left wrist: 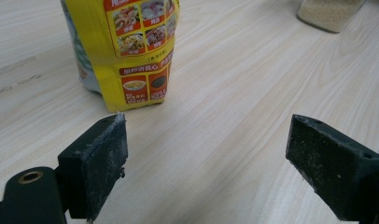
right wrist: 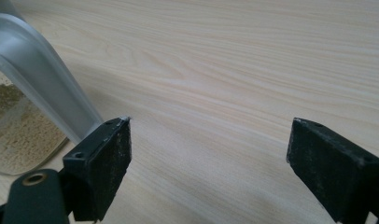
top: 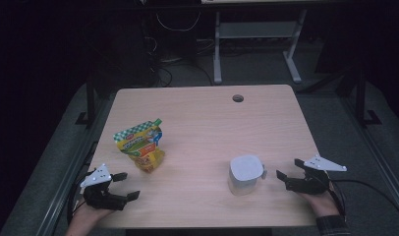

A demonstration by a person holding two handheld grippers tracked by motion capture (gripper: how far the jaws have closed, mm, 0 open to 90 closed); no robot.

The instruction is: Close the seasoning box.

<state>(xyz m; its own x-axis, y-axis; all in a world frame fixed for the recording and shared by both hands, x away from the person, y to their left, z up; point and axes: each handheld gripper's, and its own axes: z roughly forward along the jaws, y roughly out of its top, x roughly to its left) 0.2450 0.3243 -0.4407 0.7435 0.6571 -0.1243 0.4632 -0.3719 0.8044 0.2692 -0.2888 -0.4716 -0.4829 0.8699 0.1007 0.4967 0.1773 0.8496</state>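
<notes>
The right gripper (top: 287,173), jaws spread and empty, sits just at 3 o'clock of the lidded clear container (top: 245,174); it looks rigid and slick, best clasped by its side handle (right wrist: 43,79).

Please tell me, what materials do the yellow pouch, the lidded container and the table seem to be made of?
Yellow pouch: probably glossy printed plastic film; it creases and shines.
Lidded container: likely clear plastic with a pale matte lid; beige grains show through its wall.
Table: light wood-grain surface, perhaps laminate; matte, with even grain lines.
</notes>
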